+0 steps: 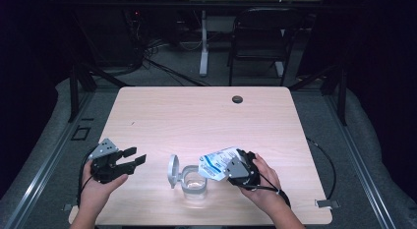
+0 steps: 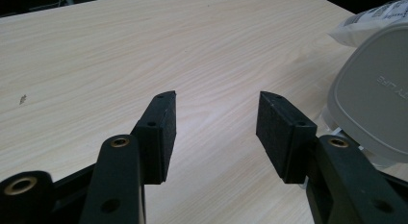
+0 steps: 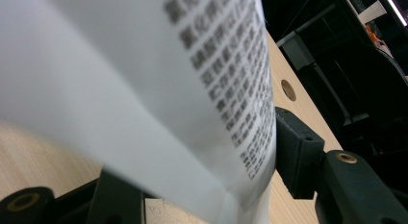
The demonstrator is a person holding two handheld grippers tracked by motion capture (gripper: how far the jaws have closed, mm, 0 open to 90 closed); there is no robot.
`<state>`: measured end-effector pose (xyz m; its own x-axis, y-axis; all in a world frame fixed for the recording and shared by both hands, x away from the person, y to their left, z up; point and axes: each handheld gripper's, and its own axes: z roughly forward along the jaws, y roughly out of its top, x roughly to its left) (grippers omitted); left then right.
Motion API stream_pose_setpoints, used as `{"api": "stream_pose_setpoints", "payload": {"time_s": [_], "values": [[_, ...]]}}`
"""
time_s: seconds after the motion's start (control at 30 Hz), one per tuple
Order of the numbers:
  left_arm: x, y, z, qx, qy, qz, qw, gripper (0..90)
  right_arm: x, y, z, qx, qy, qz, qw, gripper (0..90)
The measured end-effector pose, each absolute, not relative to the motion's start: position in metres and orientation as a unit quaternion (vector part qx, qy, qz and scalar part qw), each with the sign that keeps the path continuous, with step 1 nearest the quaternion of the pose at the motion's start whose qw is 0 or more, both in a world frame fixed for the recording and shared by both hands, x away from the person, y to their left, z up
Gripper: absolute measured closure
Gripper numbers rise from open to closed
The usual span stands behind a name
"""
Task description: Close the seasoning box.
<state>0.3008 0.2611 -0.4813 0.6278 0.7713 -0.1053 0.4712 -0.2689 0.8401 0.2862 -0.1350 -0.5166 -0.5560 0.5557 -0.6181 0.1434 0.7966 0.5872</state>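
Right gripper view brings us close to black print on the white bag (image 3: 159, 89), too blurry for us to read. Our right gripper (image 1: 235, 166) pinches this bag, tipped over the clear box (image 1: 194, 183) at six o'clock on the table (image 1: 206, 116). Our left gripper (image 1: 133, 157) rests at eight o'clock, tongs spread, pinching nothing.

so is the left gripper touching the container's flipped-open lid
Apart. In the high view the left gripper hovers with bare table between its open jaws and the lid. In the left gripper view the lid sits off to the side, nothing between the pads.
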Motion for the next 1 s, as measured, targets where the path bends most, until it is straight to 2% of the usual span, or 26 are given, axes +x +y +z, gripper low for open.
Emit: {"api": "stream_pose_setpoints", "payload": {"time_s": [1.0], "values": [[0.3010,0.2623,-0.4813,0.780,0.399,0.165,0.453,49.7,0.2863,-0.1297,-0.5142,0.176,0.844,0.223,0.455,47.0]]}}
